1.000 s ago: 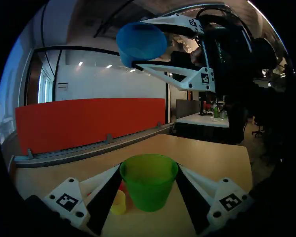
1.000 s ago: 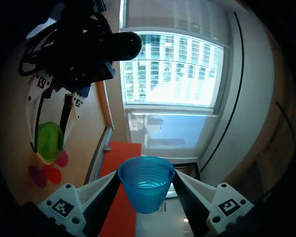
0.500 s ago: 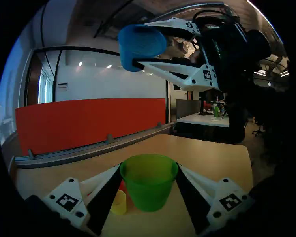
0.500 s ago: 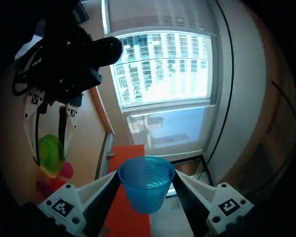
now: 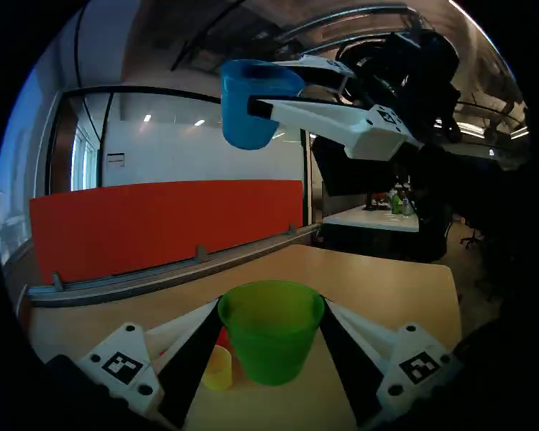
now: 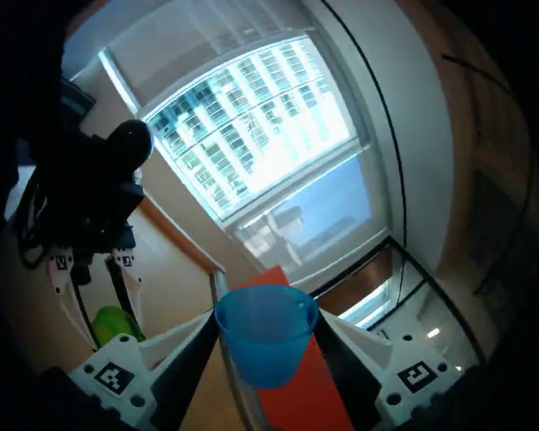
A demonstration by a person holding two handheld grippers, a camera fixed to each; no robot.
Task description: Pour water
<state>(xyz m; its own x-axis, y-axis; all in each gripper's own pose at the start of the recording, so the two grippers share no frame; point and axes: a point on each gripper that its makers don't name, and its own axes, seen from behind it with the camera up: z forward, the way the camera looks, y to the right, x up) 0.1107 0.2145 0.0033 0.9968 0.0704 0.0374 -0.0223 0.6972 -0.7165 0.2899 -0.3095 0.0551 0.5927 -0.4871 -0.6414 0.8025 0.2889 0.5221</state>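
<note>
At the wooden table (image 5: 384, 276), I see my left gripper (image 5: 271, 310) pinching the green cup (image 5: 271, 352) upright, while my right gripper (image 6: 266, 320) clamps the blue cup (image 6: 266, 355) between both fingers, higher up.

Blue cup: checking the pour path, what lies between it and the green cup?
Nothing: the left gripper view shows open air from blue cup down to green cup.

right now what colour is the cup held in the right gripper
Blue. The cup shows best in the right gripper view, close up between the fingers.
</note>
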